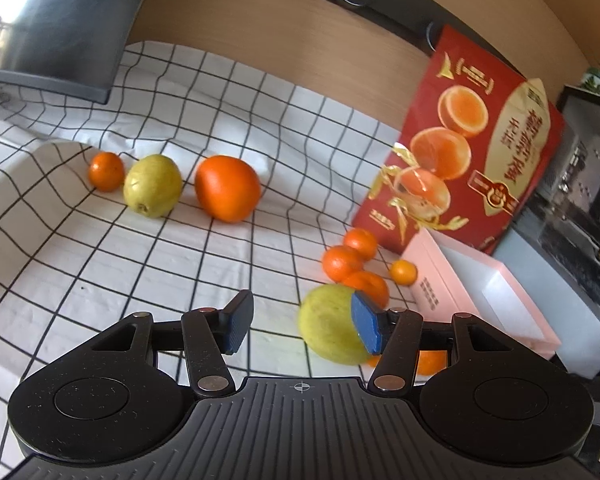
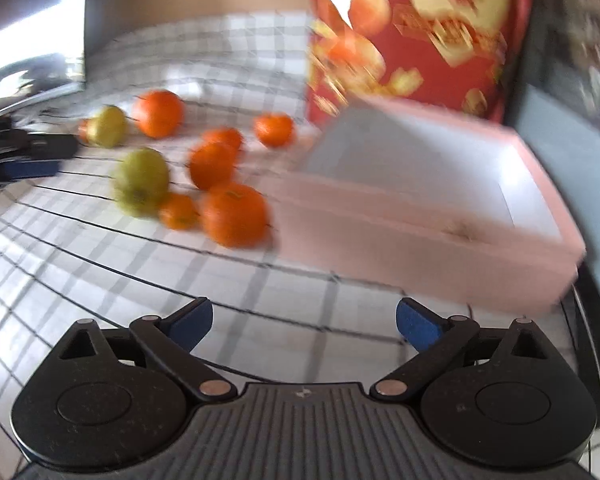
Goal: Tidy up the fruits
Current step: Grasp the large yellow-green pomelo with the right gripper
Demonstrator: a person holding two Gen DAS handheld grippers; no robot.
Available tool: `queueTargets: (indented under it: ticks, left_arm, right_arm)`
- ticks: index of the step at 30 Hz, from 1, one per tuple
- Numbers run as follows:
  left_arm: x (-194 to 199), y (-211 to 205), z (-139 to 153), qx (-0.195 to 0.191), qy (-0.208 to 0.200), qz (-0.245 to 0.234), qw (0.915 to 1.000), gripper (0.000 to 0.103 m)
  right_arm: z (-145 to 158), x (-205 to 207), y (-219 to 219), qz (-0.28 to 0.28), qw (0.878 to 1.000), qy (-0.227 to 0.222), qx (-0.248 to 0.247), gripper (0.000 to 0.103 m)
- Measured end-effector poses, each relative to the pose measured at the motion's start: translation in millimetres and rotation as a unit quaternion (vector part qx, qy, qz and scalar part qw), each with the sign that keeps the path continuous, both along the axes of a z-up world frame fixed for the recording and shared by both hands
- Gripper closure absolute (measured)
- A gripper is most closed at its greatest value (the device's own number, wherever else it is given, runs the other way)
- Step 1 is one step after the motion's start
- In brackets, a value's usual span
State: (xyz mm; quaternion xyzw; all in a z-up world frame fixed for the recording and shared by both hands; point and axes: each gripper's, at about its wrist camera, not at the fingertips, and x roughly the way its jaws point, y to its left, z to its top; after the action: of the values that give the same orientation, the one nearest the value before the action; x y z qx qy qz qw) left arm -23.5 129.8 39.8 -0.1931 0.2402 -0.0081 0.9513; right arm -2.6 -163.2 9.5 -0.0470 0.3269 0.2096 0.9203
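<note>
My left gripper [image 1: 302,326] is open above the checked cloth, its right pad in front of a green pear [image 1: 330,326]. Behind that pear lie several small oranges [image 1: 342,262]. Further left stand a big orange [image 1: 227,188], a second pear [image 1: 153,185] and a small orange [image 1: 106,171]. My right gripper [image 2: 304,326] is open and empty above the cloth. In its blurred view the near pear [image 2: 141,182], a large orange [image 2: 235,215] and other oranges [image 2: 212,165] lie left of the pink box [image 2: 420,256]. The left gripper's fingers [image 2: 32,169] show at the left edge.
The pink open box [image 1: 440,280] has a white inside and lies at the right. A red orange carton [image 1: 464,144] stands behind it. A dark monitor [image 1: 64,28] stands at the back left. The cloth [image 1: 100,280] is rumpled at the left.
</note>
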Motion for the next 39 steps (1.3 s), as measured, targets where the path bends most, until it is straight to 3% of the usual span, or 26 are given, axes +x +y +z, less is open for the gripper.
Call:
queueTargets:
  ticks: [3, 5, 6, 8, 14, 16, 18, 22, 27, 34, 39]
  left_arm:
    - [-1, 8, -10, 0.002, -0.028, 0.024, 0.9993, 0.044]
    - [-2, 17, -18, -0.023, -0.031, 0.040, 0.9985, 0.044]
    - [-1, 23, -20, -0.046, -0.025, 0.042, 0.9978, 0.044]
    - [-4, 33, -21, -0.081, -0.032, 0.042, 0.9953, 0.044]
    - [-13, 48, -18, -0.095, -0.056, 0.096, 0.9892, 0.044]
    - [-19, 53, -17, -0.101, -0.071, 0.116, 0.9856, 0.044]
    - [-21, 57, -16, -0.110, -0.079, 0.121, 0.9834, 0.044]
    - [-18, 58, -17, -0.114, -0.069, 0.112, 0.9848, 0.044]
    - [-19, 53, -17, -0.103, -0.070, 0.106, 0.9865, 0.044]
    - [-20, 52, -17, -0.098, -0.071, 0.114, 0.9861, 0.044]
    - [-16, 51, -19, -0.099, -0.060, 0.099, 0.9883, 0.044]
  right_arm:
    - [10, -14, 19, 0.024, 0.998, -0.053, -0.003, 0.009]
    - [17, -16, 34, 0.057, 0.996, -0.062, -0.009, 0.028]
    - [20, -16, 40, 0.071, 0.996, -0.062, -0.010, 0.030]
    - [25, -11, 55, 0.094, 0.994, -0.051, 0.002, 0.031]
    - [29, 33, 100, 0.106, 0.993, 0.017, 0.057, 0.030]
    - [25, 42, 119, 0.098, 0.995, -0.001, 0.032, 0.030]
    - [22, 52, 137, 0.099, 0.995, -0.019, 0.005, 0.024]
    - [17, 68, 152, 0.103, 0.995, 0.011, 0.010, 0.021]
    - [13, 61, 165, 0.121, 0.992, 0.006, -0.018, 0.022]
    - [2, 63, 174, 0.096, 0.995, 0.011, -0.027, 0.039]
    - [5, 59, 167, 0.113, 0.993, 0.018, -0.032, 0.040]
